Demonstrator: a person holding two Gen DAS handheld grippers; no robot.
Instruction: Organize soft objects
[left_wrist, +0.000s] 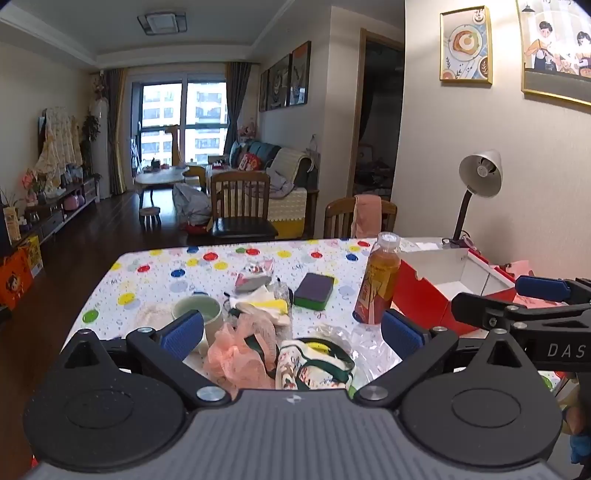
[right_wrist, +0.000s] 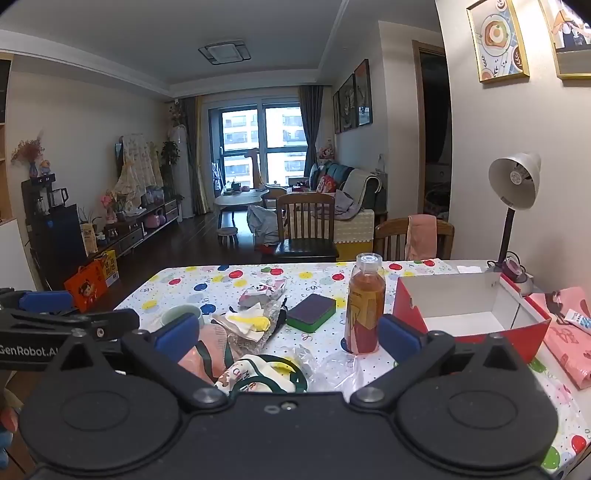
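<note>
Soft objects (left_wrist: 258, 332) lie heaped on the table (left_wrist: 155, 280), none in the red box (left_wrist: 458, 280); task not begun. Left wrist view: left gripper (left_wrist: 291, 330) jaws wide apart, nothing held, above the pink mesh pouf (left_wrist: 236, 350). Right wrist view: right gripper (right_wrist: 288, 332) likewise wide, empty; box (right_wrist: 465, 314) bare inside.

Both wrist views sit low, side by side, facing across the table (left_wrist: 155, 273) — sharing its clutter.
</note>
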